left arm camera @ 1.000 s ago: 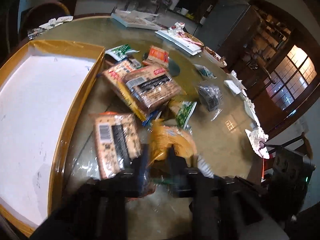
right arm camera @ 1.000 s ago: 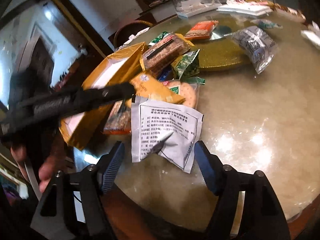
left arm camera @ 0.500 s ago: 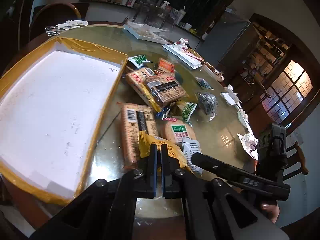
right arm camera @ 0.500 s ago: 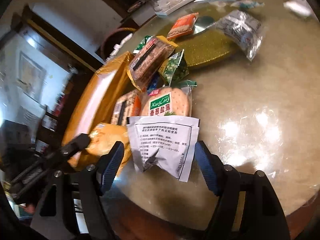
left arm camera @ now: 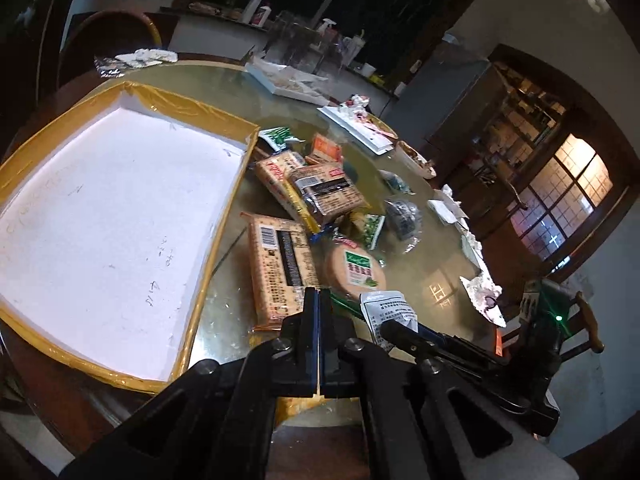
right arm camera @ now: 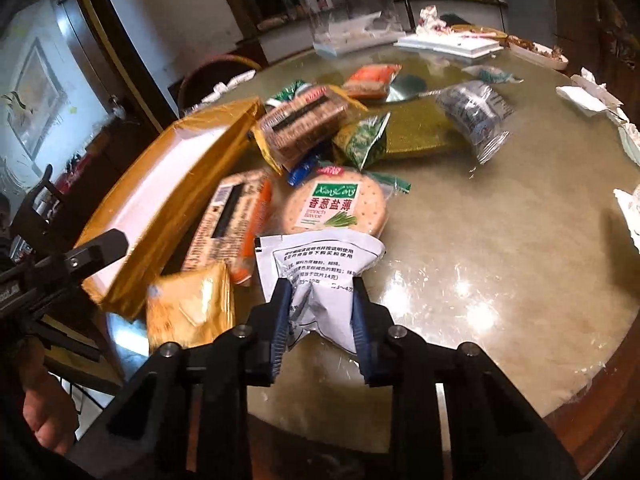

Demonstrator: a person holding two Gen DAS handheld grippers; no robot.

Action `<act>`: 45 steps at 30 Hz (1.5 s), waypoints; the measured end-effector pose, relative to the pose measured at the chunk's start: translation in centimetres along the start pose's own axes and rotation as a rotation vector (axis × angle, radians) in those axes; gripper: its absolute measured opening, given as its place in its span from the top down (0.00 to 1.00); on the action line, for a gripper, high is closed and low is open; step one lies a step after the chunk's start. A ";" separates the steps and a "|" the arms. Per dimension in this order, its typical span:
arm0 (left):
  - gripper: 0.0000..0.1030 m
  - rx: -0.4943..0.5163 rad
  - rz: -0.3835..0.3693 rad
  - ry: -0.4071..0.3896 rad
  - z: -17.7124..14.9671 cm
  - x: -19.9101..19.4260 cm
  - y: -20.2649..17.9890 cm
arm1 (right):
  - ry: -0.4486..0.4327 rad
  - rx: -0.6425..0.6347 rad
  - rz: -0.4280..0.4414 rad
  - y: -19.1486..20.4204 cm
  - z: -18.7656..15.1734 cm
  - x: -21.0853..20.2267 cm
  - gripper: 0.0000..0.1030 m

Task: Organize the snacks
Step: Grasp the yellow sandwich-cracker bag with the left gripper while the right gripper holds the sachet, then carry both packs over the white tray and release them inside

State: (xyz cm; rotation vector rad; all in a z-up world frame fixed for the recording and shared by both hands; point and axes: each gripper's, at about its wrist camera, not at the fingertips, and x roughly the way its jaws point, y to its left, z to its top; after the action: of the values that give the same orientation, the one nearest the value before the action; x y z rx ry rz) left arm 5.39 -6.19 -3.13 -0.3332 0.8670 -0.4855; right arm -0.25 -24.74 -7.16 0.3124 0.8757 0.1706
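The white sachet (right arm camera: 320, 280) is pinched by the just-closed right gripper (right arm camera: 320, 308). The left gripper (left arm camera: 319, 312) is pressed shut, seemingly on the blurred yellow packet (right arm camera: 188, 308).

snacks (left arm camera: 320, 208) right of tray (left arm camera: 224, 220).

yellow packet (right arm camera: 188, 312) motion-blurred, white sachet's (right arm camera: 320, 276) small print unreadable

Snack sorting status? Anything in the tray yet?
Done: nothing; the white tray shows no snacks. In hand: left gripper is shut on the yellow packet; right gripper, jaws just closed, pinches the white sachet. Left: round cracker pack, barcode cracker pack and the pile behind.
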 end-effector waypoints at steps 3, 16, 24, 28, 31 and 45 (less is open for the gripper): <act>1.00 0.056 -0.012 0.054 -0.5 0.3 -0.5 | -0.036 -0.002 0.020 0.5 0.2 -1.0 0.71; 0.38 0.129 -0.090 0.244 -4.5 2.1 -2.4 | -0.037 0.016 0.059 -0.2 0.0 -0.6 0.71; 0.32 0.218 0.024 0.125 -2.2 3.2 -2.8 | -0.068 0.074 0.039 -2.7 0.0 -2.0 0.71; 0.32 0.280 -0.013 0.231 -2.9 5.7 -3.8 | -0.067 0.088 0.041 -3.2 -0.3 -2.1 0.71; 0.33 0.361 0.064 0.257 -4.4 6.5 -4.9 | -0.066 0.104 0.044 -3.7 -0.2 -2.3 0.71; 0.59 0.222 0.053 -0.019 -2.6 -1.7 -3.1 | -0.113 0.075 0.114 -1.4 1.2 -3.0 0.72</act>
State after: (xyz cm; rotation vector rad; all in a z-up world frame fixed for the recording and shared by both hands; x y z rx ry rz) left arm 1.52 -8.13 -2.16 -0.1106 0.7928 -0.5229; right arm -1.23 -27.08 -4.73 0.4388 0.7536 0.2237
